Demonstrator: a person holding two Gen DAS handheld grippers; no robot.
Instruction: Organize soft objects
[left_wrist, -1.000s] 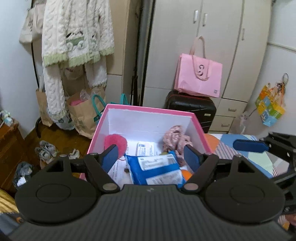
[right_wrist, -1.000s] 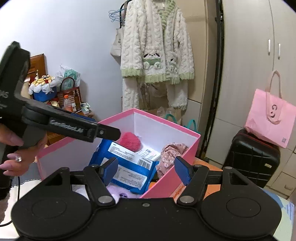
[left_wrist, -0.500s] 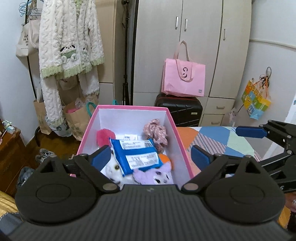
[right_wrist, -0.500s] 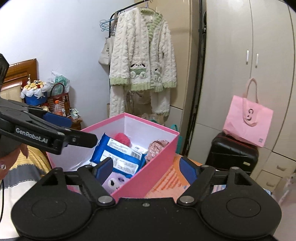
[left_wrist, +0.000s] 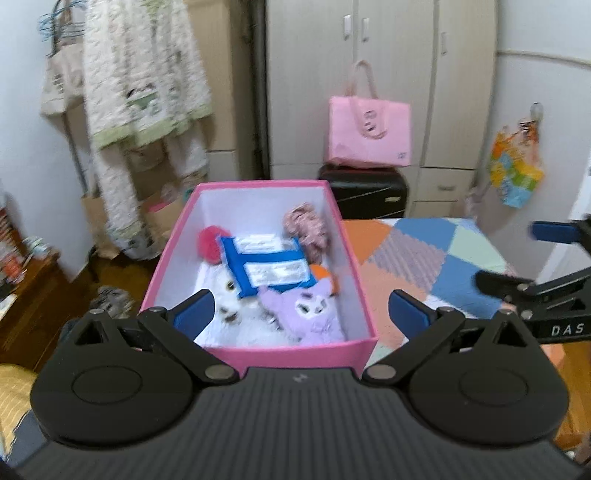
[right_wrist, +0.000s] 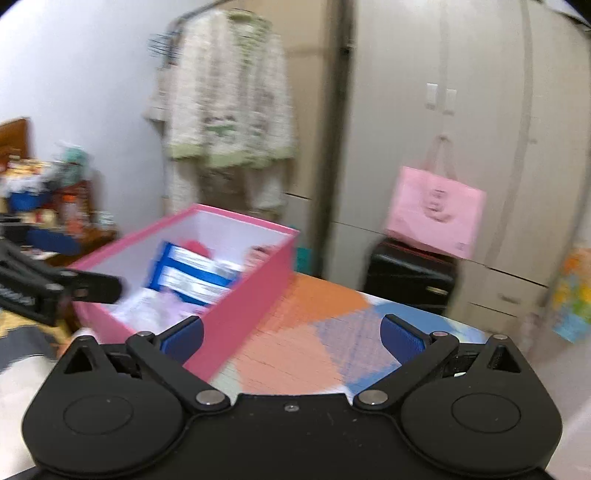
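A bedroom with pale wardrobe doors (left_wrist: 384, 81) at the back holds a mat of coloured squares (left_wrist: 424, 254), and on that mat stands an open pink box (left_wrist: 258, 350), the landmark for everything else. Behind the box a black suitcase (left_wrist: 365, 192) sits against the wardrobe with a pink tote bag (left_wrist: 369, 136) on top of it. Behind the box and to its left a cream knitted robe (left_wrist: 144, 74) hangs from a rack.

Inside the box the soft things lie together. A purple plush toy (left_wrist: 314, 306) rests at the near end, touching a white plush toy (left_wrist: 236, 314) on its left. A blue packet with white labels (left_wrist: 267, 264) lies across the middle, partly over both toys. At the far end a fuzzy pink ball (left_wrist: 210, 242) sits on the left and a bundle of patterned pink cloth (left_wrist: 306, 229) on the right. An orange piece (left_wrist: 321, 273) peeks out beside the packet; what it is cannot be told.

The left gripper (left_wrist: 301, 312) hovers above the near end of the box, its blue pads spread wide with nothing held; its jaws have just been opening. The right gripper (right_wrist: 291, 338) hangs over the mat just right of the box, its jaws likewise spread wide and empty after just opening. Both views are blurred.
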